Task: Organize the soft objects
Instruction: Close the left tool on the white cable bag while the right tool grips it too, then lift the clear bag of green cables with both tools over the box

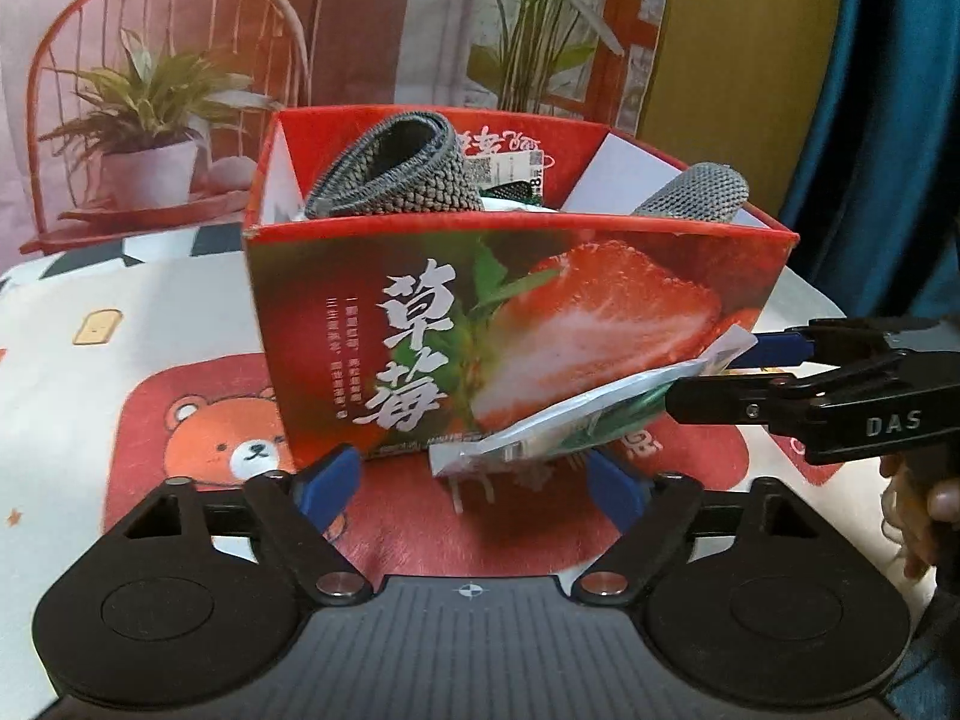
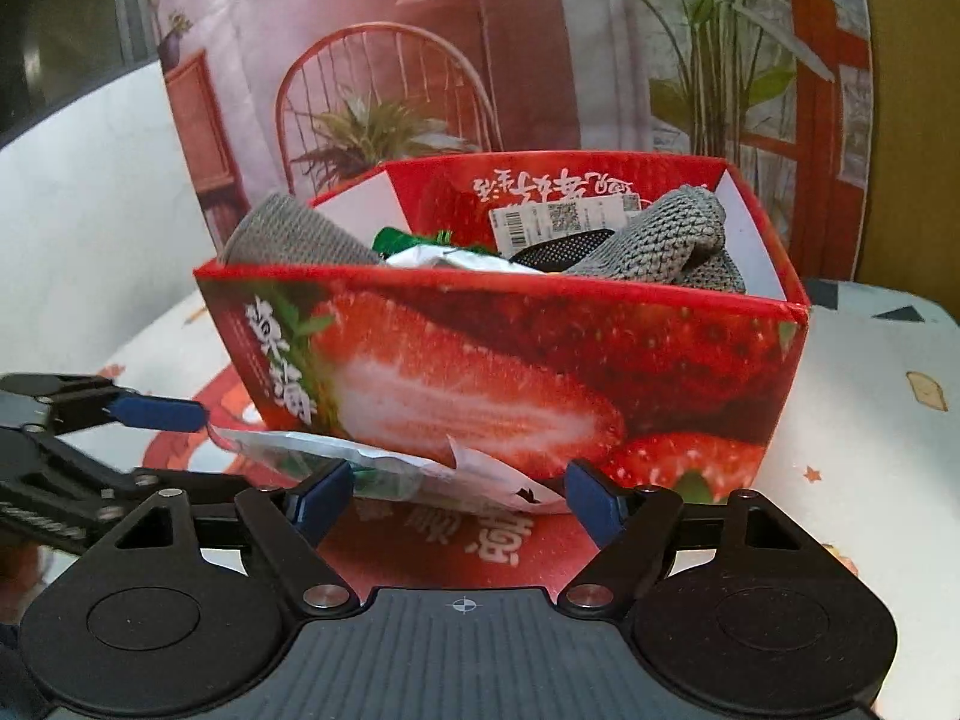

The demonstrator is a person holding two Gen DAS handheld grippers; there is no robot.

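Note:
A red strawberry-print box [image 1: 540,312] [image 2: 510,360] stands on the table, holding two rolled grey knitted cloths [image 1: 402,174] [image 1: 696,195] and a green-and-white packet [image 2: 420,249]. In front of it a flat white-and-green soft packet [image 1: 576,414] [image 2: 390,468] hangs tilted, its right end higher in the left wrist view. My right gripper [image 2: 456,495] [image 1: 711,373] is shut on the packet across its width. My left gripper [image 1: 474,480] [image 2: 204,444] stands open; the packet's lower end sits between its fingers, the left pad clear of it.
The table wears a white cloth with a red bear print [image 1: 198,438]. A printed backdrop of a chair and plants [image 1: 168,90] rises behind the box, with a blue curtain [image 1: 888,120] at the right. A person's hand [image 1: 942,504] holds the right gripper.

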